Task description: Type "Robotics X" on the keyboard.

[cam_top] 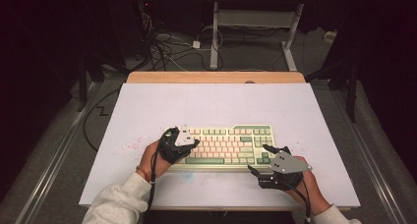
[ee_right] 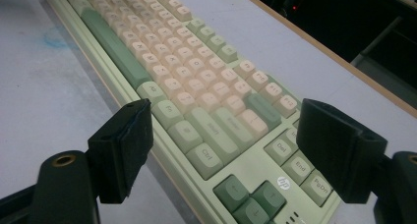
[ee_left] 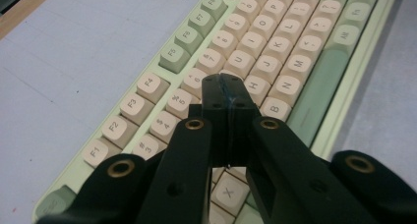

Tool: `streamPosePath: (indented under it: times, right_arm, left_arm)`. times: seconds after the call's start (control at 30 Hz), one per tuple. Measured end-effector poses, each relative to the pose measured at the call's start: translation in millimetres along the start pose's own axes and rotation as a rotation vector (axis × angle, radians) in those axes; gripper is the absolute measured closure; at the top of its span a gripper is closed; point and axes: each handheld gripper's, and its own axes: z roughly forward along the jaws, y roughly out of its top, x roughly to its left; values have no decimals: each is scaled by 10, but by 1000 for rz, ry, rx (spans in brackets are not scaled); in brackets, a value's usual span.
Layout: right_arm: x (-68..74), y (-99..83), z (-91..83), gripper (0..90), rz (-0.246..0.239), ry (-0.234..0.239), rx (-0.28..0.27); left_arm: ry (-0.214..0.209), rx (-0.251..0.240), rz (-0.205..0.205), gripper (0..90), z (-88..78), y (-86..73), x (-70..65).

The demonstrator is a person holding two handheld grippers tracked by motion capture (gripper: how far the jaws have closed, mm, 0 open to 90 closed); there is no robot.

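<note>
Black claws [cam_top: 189, 144], brass screws, grey plates, pale sleeves [cam_top: 118, 202].

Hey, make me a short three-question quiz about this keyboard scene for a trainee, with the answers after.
1. True or false: the left gripper has its jaws pressed together with nothing between them.
2. Multiple choice: the right gripper stands at which end of the keyboard in the high view? A) left end B) right end C) far edge
3. What colour is the long space bar?

Key:
1. True; the closed tips sit over the letter keys near G and H.
2. B; its jaws are open wide, by the arrow keys.
3. Green.
</note>
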Motion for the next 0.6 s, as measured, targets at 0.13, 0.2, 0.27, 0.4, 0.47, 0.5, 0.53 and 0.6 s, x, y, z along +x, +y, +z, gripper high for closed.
streamPosePath:
  times: [0.13,0.2,0.27,0.4,0.47,0.5,0.53,0.6]
  right_arm:
    - [3,0,4,226,-10,-3,4]
    - [-2,-4,6,227,-7,-3,4]
    - [0,-8,9,226,-4,-2,8]
    - [0,-12,19,227,-10,4,11]
    - [0,-12,17,238,-13,-14,10]
    - [-6,-11,14,238,-10,-21,7]
    - [-14,-10,11,238,-3,-22,6]
    - [-23,-13,4,239,-2,-23,4]
  left_arm:
    - [12,31,9,877,93,42,3]
    - [10,37,7,877,123,52,17]
    - [9,43,5,876,154,58,25]
    - [0,61,6,877,218,72,34]
    - [-5,68,7,877,240,79,39]
    - [-2,68,7,876,248,84,37]
    - [-2,75,12,877,251,89,37]
    - [-1,73,13,876,257,95,36]
